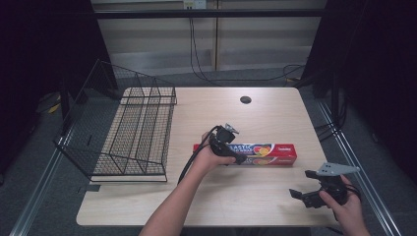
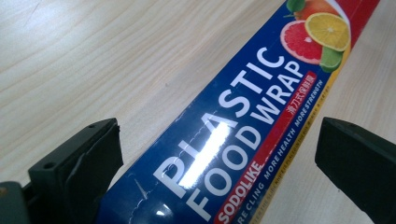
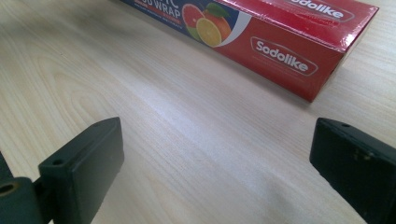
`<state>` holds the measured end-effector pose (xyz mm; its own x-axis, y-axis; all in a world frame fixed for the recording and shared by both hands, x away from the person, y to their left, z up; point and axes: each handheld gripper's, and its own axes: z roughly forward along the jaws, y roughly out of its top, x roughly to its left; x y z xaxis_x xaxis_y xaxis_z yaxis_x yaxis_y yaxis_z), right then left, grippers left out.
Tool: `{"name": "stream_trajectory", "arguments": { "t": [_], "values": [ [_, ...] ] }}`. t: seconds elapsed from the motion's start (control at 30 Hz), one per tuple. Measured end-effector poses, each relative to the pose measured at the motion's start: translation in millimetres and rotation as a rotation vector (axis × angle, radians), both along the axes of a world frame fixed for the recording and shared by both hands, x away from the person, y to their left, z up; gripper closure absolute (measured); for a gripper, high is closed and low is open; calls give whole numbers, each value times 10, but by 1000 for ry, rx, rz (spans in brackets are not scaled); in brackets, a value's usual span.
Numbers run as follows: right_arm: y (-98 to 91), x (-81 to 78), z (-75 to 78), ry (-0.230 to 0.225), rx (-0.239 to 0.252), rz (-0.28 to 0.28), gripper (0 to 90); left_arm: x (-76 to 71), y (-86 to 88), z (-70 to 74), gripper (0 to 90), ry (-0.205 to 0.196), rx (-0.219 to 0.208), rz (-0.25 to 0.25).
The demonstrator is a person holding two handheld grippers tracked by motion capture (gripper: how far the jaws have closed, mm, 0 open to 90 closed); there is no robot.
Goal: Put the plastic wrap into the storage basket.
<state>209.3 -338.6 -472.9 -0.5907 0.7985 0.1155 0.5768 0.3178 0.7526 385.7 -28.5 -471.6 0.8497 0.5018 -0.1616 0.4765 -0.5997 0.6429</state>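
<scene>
Glossy cardboard plastic-wrap box [image 2: 243, 135] lies between the spread left tool [image 2: 217, 163]; right tool [image 3: 215, 163] spread above woodgrain.

My left gripper [image 1: 230, 147] sits out over the middle of the table, forearm stretched forward and angled right, its jaws spread wide apart and pointing down. My right gripper [image 1: 302, 185] hangs back near the table's near right corner, hand low, jaws likewise wide apart and aimed leftward.
</scene>
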Motion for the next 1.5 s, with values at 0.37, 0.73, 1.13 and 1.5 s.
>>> {"name": "stream_trajectory", "arguments": {
  "t": [0.37, 0.73, 1.13, 1.5],
  "values": [
    [-5, -1, 2, 1, 2, -8, 28, -62, 0, 19, 102, -9, 100, -63],
    [1, -3, 6, -1, -4, -7, 28, -161, 70, 73, 353, 32, 142, -73],
    [8, 0, 14, -9, -4, -13, 28, -193, 129, 100, 356, 109, 130, 25],
    [-4, 8, 9, -5, -2, -9, 28, -34, -74, 144, 330, 122, 161, -13]
  ]
}}
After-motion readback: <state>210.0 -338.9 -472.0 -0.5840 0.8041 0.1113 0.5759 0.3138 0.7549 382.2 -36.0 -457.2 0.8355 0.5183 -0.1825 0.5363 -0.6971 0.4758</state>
